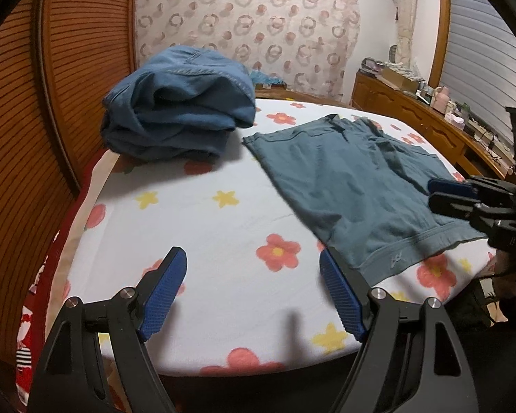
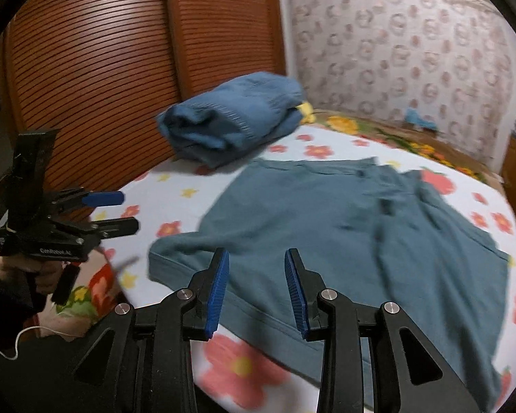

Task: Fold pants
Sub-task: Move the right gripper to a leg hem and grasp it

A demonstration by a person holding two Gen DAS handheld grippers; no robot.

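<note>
— Pants point(image 2: 344, 241) lie spread flat on the flowered bedsheet point(image 1: 206, 227), teal-grey, waistband at the near edge, legs running away toward twelve o'clock. How far along would an observer call it?

— Barely begun, by the look of it. The cloth is one open layer with a few wrinkles near the far end; no fold across it shows in either view.

— And the grippers?

— Nearest in the right wrist view, the right gripper point(image 2: 257, 290) hovers over the waistband at about six o'clock, jaws apart, nothing between them. The left gripper point(image 1: 253, 296) hangs over bare sheet, jaws spread wider, also empty; the pants' near corner sits at roughly two o'clock from it. Neither touches the fabric, as far as can be told.

— What sits farther back?

— A blue bundle point(image 1: 179, 103) of denim-like clothing at eleven o'clock, near the slatted wooden doors point(image 2: 96, 69), just apart from the pants. It looks roughly folded, perhaps finished, though that is a guess.

— So what is left?

— Essentially everything for this pair: grasp an edge, bring one half over the other, then fold lengthwise.
</note>
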